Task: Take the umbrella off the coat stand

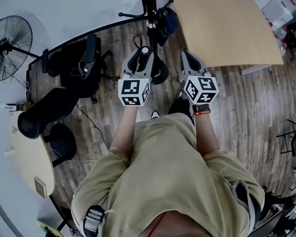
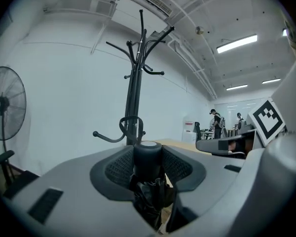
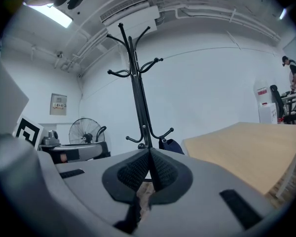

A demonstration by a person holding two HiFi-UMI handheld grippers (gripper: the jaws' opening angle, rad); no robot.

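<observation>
A black folded umbrella [image 2: 148,157] stands upright between the pads of my left gripper [image 2: 149,168], its round cap up and its crumpled fabric hanging below; the gripper is shut on it. The head view shows this umbrella [image 1: 145,50] in my left gripper [image 1: 141,59], just in front of the black coat stand [image 1: 149,6] and apart from it. The coat stand [image 2: 134,90] rises behind it with bare hooks. My right gripper [image 3: 149,154] is shut with nothing in it and points at the coat stand [image 3: 138,98]. It sits beside the left one, as my right gripper [image 1: 190,60].
A dark blue bag [image 3: 170,145] hangs low on the stand. A wooden table [image 1: 222,23] lies to the right, black office chairs [image 1: 76,68] and a standing fan [image 1: 9,47] to the left, and a round table [image 1: 32,157] at the near left. People stand far off [image 2: 217,125].
</observation>
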